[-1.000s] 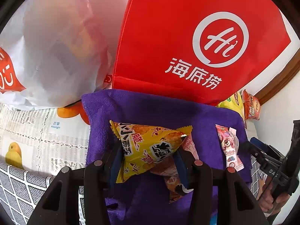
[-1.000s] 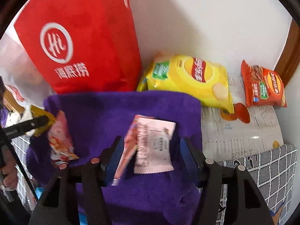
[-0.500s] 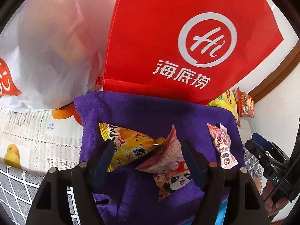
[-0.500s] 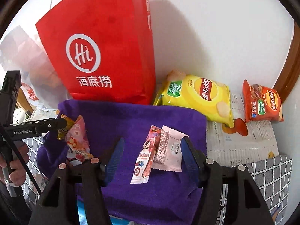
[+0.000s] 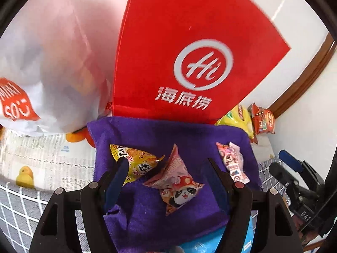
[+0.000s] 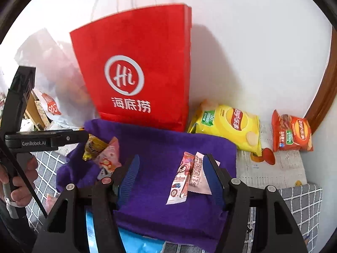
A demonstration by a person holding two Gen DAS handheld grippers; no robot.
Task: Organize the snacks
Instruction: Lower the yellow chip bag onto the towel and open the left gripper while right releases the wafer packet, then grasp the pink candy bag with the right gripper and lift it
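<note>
left gripper point(image 5: 166, 181): jaws apart, nothing clamped; yellow pkt point(image 5: 134, 162) by its left jaw, panda pkt point(image 5: 177, 185) btwn jaws, both lying loose on purple towel point(image 5: 189, 135).
right gripper point(image 6: 170, 179): jaws apart, empty; pink stick point(image 6: 181, 179) + white sachet point(image 6: 198, 175) just inside right jaw, side by side (prob. sorted as a pair).
count: 4 small pkts on towel; beyond the jaws 1 red bag point(image 6: 134, 67), 1 yellow chip bag point(image 6: 229, 124), 1 orange bag point(image 6: 291, 132).

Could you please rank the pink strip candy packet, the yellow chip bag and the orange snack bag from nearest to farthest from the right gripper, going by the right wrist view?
Measured from the right gripper:
1. Pink strip candy packet, lying on the purple towel between the open fingers.
2. Yellow chip bag, beyond the towel, right of the red paper bag.
3. Orange snack bag, far right, by the wall.
</note>
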